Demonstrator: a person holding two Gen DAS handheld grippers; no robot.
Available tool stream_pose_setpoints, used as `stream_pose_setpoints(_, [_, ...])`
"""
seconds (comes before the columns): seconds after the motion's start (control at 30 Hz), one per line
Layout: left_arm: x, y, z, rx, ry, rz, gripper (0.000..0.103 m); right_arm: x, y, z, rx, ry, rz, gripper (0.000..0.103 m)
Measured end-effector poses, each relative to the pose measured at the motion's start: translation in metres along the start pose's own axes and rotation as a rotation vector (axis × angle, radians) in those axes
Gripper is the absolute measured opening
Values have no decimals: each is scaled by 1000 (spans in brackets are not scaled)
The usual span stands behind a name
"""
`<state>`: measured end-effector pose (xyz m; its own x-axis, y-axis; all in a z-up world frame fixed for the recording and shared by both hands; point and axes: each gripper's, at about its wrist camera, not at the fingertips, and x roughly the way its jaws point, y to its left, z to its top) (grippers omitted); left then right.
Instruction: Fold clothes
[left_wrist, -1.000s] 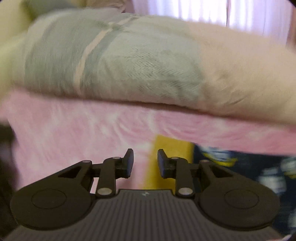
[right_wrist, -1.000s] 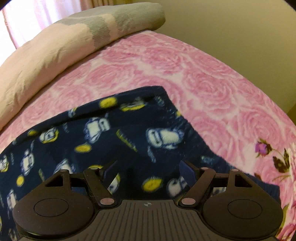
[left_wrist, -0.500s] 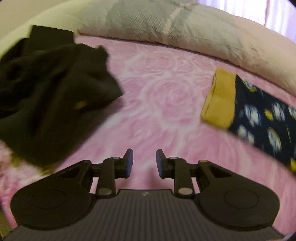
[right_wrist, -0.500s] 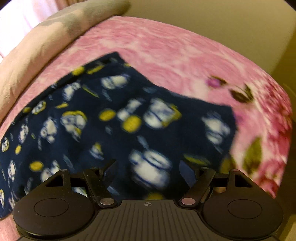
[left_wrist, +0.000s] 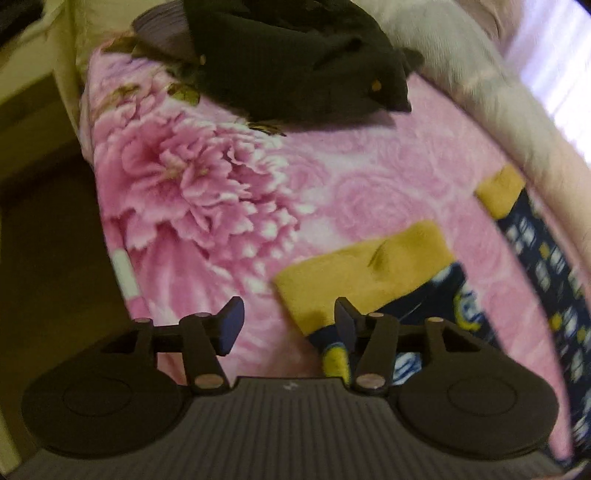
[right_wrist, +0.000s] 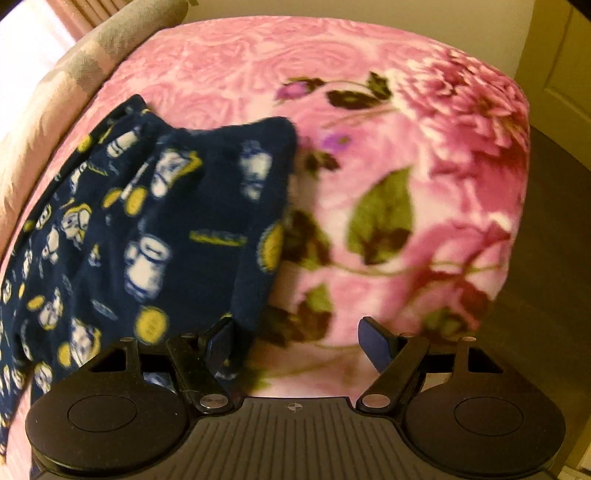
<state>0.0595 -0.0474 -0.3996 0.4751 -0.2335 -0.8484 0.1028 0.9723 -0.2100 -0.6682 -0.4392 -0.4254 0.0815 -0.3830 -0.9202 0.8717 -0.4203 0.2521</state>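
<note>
Opening over the yellow cuff (left_wrist: 364, 275) of the navy pyjama trousers (right_wrist: 147, 236), the left gripper (left_wrist: 286, 325) grips nothing; the right gripper (right_wrist: 295, 341) jaws gape empty.

Fuzzy fleece navy pyjama trousers (right_wrist: 155, 221) with matt mustard cuffs (left_wrist: 362, 273) lie on a plush pink blanket (left_wrist: 369, 177); matt plastic tongs (left_wrist: 286, 325).

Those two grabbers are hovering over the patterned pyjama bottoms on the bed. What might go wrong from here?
1. The left gripper, fingers opening and empty, is lined up on the corner of the yellow cuff; it may pinch only one layer, or the pink blanket too.
2. The right gripper, open, sits mostly beside the navy pyjama bottoms, so it may close on blanket alone.
3. Both ends lie near the bed's edge; a dropped leg may slide off.
</note>
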Motion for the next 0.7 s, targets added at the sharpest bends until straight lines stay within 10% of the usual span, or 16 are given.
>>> stream_pose_setpoints(0.1, [21, -6, -1, -32, 53, -63, 62, -7, -14, 2, -17, -2, 8, 76])
stream_pose_setpoints(0.2, [33, -23, -7, 63, 23, -34, 7, -11, -23, 4, -15, -15, -1, 76])
stream_pose_setpoints(0.37, [27, -37, -25, 371, -71, 60, 14, -12, -26, 5, -4, -15, -11, 76])
stream_pose_setpoints(0.47, [37, -23, -15, 358, 33, 173, 48, -8, -23, 1, -5, 4, -19, 76])
stream_pose_setpoints(0.7, [20, -64, 39, 400, -101, 60, 44, -2, -9, -5, 7, 7, -51, 76])
